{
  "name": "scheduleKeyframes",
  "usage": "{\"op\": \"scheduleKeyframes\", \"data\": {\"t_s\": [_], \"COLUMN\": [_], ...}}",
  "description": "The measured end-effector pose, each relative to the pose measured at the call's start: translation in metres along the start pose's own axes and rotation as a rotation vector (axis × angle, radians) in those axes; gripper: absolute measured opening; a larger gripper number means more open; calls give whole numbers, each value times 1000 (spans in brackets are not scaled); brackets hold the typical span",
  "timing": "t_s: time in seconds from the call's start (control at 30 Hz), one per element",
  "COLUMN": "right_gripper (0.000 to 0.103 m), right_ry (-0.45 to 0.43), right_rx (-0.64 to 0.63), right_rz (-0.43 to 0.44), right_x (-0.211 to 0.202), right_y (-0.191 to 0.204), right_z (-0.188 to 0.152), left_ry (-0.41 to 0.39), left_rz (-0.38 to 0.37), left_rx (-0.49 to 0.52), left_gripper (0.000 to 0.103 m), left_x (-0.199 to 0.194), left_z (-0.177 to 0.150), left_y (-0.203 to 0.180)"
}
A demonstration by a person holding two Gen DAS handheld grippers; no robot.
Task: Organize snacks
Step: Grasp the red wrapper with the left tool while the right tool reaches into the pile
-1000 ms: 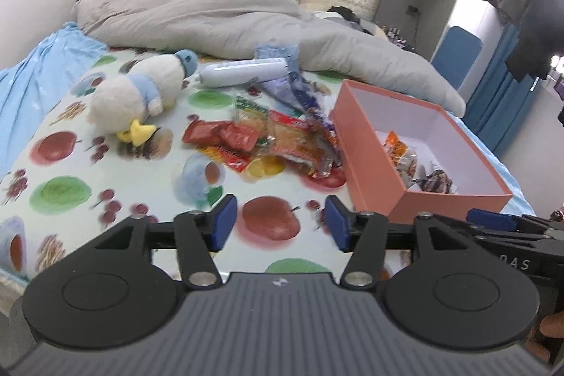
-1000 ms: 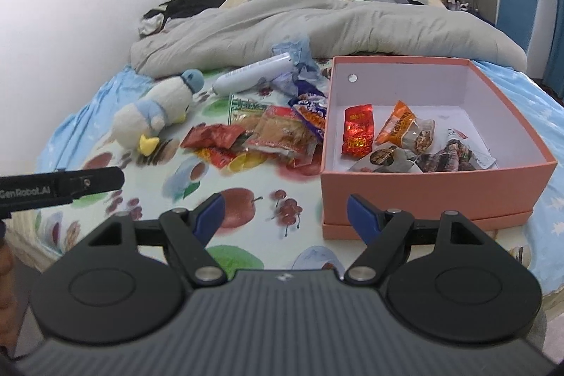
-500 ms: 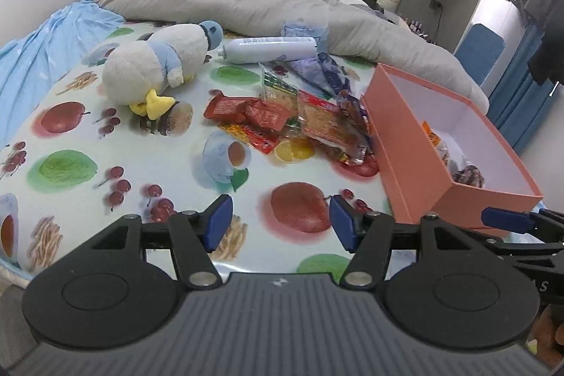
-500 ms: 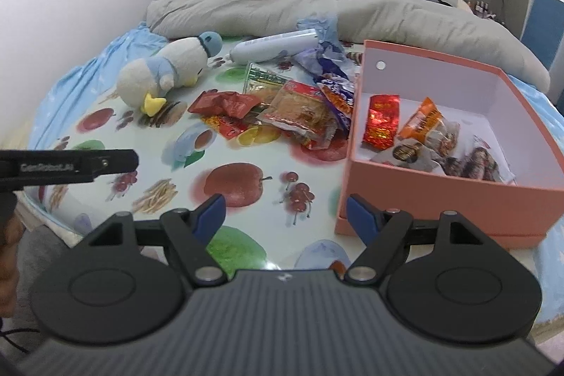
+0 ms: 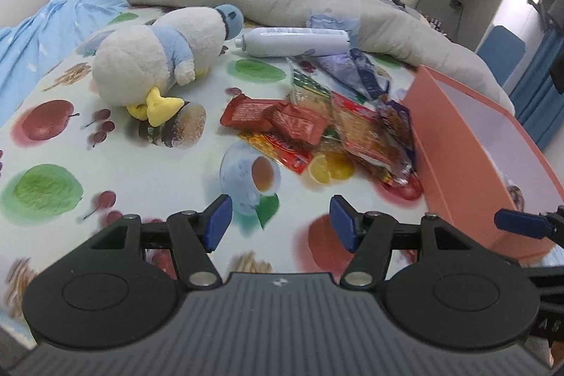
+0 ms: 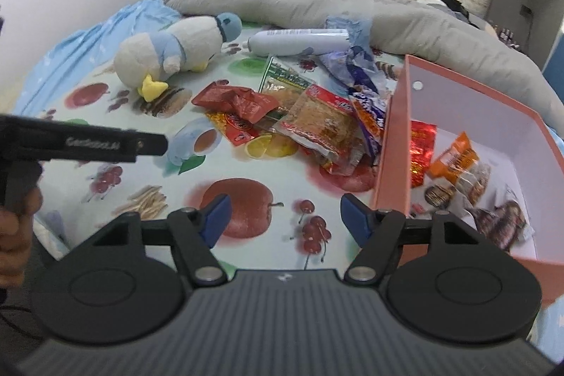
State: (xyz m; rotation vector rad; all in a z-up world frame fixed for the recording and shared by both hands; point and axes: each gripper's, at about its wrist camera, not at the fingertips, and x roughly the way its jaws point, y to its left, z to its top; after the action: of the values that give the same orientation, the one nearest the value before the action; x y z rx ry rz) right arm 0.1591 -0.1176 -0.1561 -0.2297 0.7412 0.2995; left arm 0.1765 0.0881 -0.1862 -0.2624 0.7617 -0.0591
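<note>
In the left wrist view, the left gripper is seen with its jaws spread apart and nothing between them, held low over the fruit-printed cloth short of the snack pile. The pile is made up of red packets, a clear crisp bag and purple wrappers, and it lies just beside the left wall of the pink box. A plush duck and a white bottle are seen farther back, apart from the snacks. The box's contents are largely hidden here by its near wall, and its right end is cut off by the frame. In the right wrist view, the right gripper is likewise shown released and empty, held near the front corner of the pink box. Several snacks are already laid inside the box, while the loose snack pile is left on the cloth. The step in hand is judged to be an approach to the next loose packet; a reach forward, a descent onto one wrapper and a closing of the jaws would be called for. The packets overlap, so a single one may be hard to separate. Printed labels cannot be read, and the lower items in the pile are covered.
</note>
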Motion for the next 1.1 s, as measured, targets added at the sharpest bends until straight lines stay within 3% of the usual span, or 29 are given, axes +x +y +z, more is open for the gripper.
{"op": "scheduleKeyframes", "data": {"t_s": [0.3, 0.4, 0.57, 0.7, 0.83, 1.1], "right_gripper": [68, 67, 67, 61, 61, 57], "right_ry": [42, 38, 26, -1, -27, -41], "right_rx": [-100, -131, -191, -281, -361, -515], "right_rz": [-26, -46, -72, -117, -144, -194], "right_x": [61, 80, 114, 132, 145, 161], "right_y": [10, 12, 15, 22, 27, 41], "right_z": [19, 24, 30, 33, 33, 28], "left_ry": [48, 41, 29, 14, -19, -49], "left_rz": [74, 40, 62, 75, 60, 15], "left_rx": [12, -14, -25, -46, -28, -13], "left_gripper": [67, 67, 67, 67, 79, 82], "left_x": [63, 78, 107, 127, 141, 154], "left_z": [25, 32, 45, 53, 59, 72], "left_y": [24, 33, 42, 47, 48, 48]}}
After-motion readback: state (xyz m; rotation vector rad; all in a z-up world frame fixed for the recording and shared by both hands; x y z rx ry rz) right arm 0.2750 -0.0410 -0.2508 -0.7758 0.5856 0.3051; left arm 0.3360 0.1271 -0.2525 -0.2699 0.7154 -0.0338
